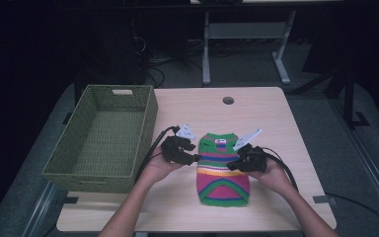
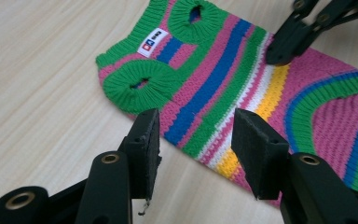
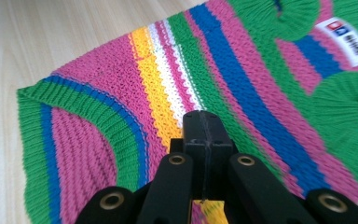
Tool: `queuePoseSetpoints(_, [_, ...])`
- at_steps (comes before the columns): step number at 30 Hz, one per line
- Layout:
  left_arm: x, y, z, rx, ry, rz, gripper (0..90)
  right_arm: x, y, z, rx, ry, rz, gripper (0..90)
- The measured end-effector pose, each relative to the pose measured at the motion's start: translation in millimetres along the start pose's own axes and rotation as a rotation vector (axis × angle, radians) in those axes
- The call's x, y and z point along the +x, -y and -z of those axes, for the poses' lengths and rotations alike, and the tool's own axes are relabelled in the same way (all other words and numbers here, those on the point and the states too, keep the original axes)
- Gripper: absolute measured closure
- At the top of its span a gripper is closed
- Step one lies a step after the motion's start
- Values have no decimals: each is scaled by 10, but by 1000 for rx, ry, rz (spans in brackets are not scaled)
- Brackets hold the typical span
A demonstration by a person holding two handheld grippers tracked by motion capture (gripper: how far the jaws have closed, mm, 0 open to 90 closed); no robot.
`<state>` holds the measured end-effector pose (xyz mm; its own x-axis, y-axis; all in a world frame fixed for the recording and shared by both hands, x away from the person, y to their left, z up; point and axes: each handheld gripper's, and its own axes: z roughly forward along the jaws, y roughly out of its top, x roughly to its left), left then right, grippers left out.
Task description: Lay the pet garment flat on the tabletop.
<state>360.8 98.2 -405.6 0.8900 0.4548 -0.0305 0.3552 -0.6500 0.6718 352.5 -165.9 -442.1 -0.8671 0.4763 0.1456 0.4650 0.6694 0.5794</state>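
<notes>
Sweater [image 1: 223, 168] lies flat on table [image 1: 276, 113]; basket [image 1: 143, 118] seemingly empty.

Left claw [image 2: 193, 140] spread — right claw [image 3: 203, 122] closed.

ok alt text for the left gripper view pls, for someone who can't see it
The left gripper hangs with its two black jaws open over the near edge of a striped knit sweater lying flat on a light wooden table. At top right, the right gripper touches the sweater's far edge.
</notes>
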Motion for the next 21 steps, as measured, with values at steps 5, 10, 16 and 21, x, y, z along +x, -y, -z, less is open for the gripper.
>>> queuePoseSetpoints(5, [-27, 72, 29, -1, 2, -2, 498, -3, 0, -128, 21, 8, 1, 899])
queuePoseSetpoints(10, [-58, 125, 48, -14, 2, 5, 489, -34, -10, -177, 18, 22, -3, 899])
queuePoseSetpoints(16, [-65, 159, 54, -5, 8, 5, 483, -45, -60, -212, 16, 46, 12, 898])
queuePoseSetpoints(21, [-79, 173, 42, -9, 8, 10, 478, -106, -61, -231, -12, 36, -6, 897])
